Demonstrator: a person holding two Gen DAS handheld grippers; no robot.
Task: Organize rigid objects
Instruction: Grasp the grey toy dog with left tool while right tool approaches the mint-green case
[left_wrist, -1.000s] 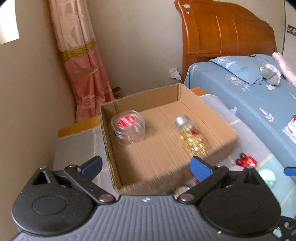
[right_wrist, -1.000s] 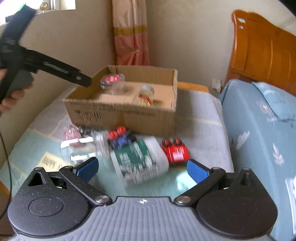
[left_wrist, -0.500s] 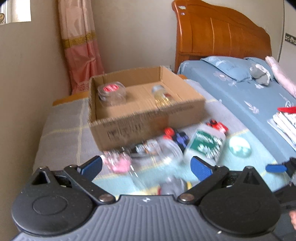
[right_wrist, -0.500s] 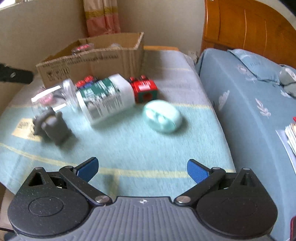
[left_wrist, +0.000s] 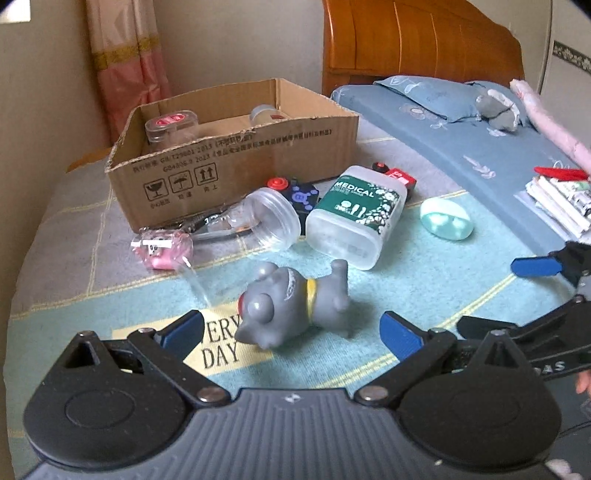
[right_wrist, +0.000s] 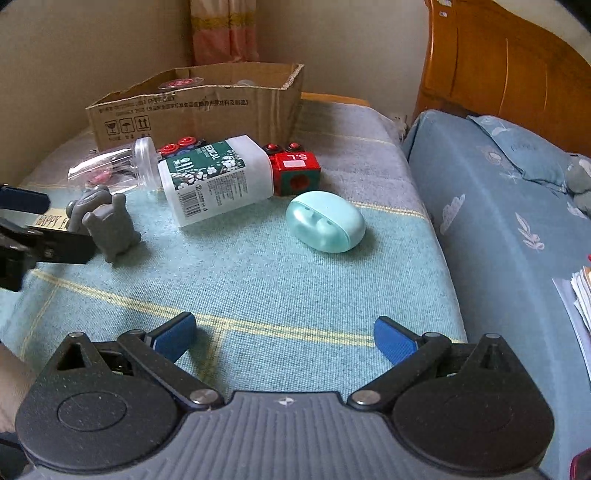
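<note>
A cardboard box (left_wrist: 236, 155) (right_wrist: 199, 107) stands at the back of the blanket with a red-lidded jar (left_wrist: 170, 127) and a small bottle (left_wrist: 264, 112) inside. In front of it lie a clear jar (left_wrist: 266, 218), a white medical bottle (left_wrist: 354, 216) (right_wrist: 218, 177), a red toy cube (right_wrist: 295, 171), a mint oval case (left_wrist: 447, 223) (right_wrist: 325, 221), a pink toy (left_wrist: 162, 249) and a grey toy animal (left_wrist: 291, 306) (right_wrist: 105, 221). My left gripper (left_wrist: 291, 332) is open, just short of the grey toy. My right gripper (right_wrist: 284, 336) is open and empty, above bare blanket before the mint case.
A bed with a blue sheet (right_wrist: 498, 206) and a wooden headboard (left_wrist: 417, 40) lies on the right. Papers (left_wrist: 557, 199) lie on it. A wall and pink curtain (left_wrist: 125, 66) stand behind the box. A card with lettering (left_wrist: 218, 343) lies under the left gripper.
Both grippers pulled back from the box and lowered toward the blanket. The left one now faces the grey toy; the right one faces the mint case. Both stayed open.
</note>
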